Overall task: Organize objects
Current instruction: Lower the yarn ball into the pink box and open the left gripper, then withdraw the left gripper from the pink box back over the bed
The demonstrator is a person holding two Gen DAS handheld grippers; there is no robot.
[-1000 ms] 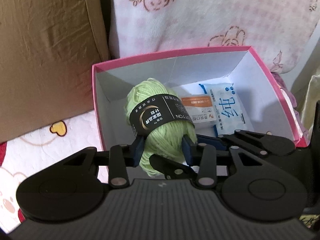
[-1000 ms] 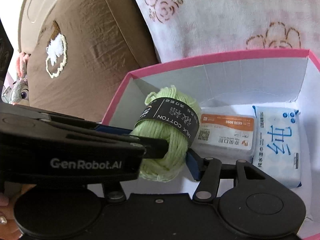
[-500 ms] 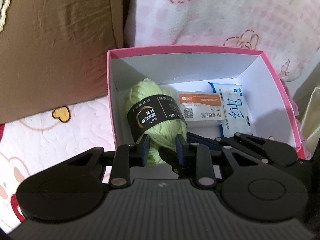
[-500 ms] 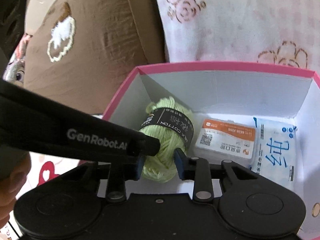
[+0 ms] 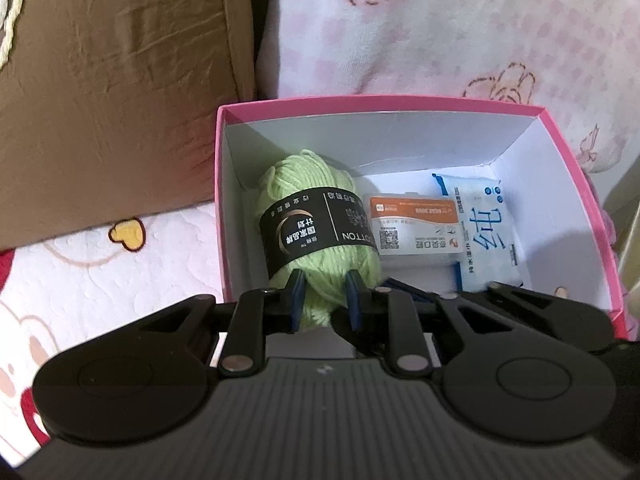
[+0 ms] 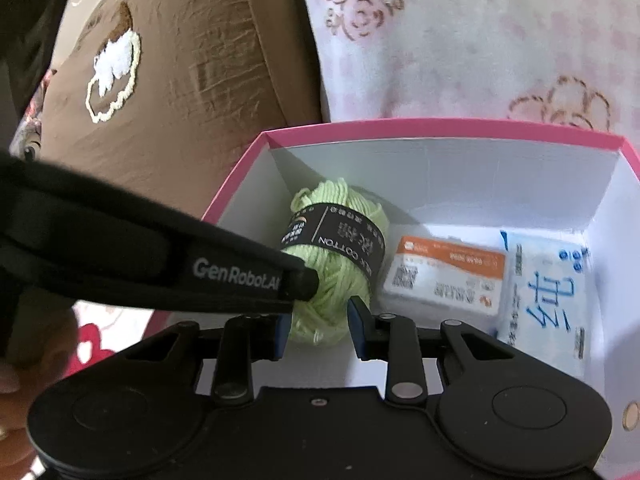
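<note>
Yarn (image 5: 316, 220) sits at the box's (image 5: 380, 104) left wall; left tongs (image 5: 322, 296) and right tongs (image 6: 316, 324) both pinch it. We lift together, evenly.

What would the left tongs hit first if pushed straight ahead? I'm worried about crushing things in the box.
Probably the green yarn ball: it sits right at the left tongs, already pinched between them.

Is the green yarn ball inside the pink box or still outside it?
Inside. The yarn ball sits against the left inner wall of the pink box, beside the orange-labelled packet.
</note>
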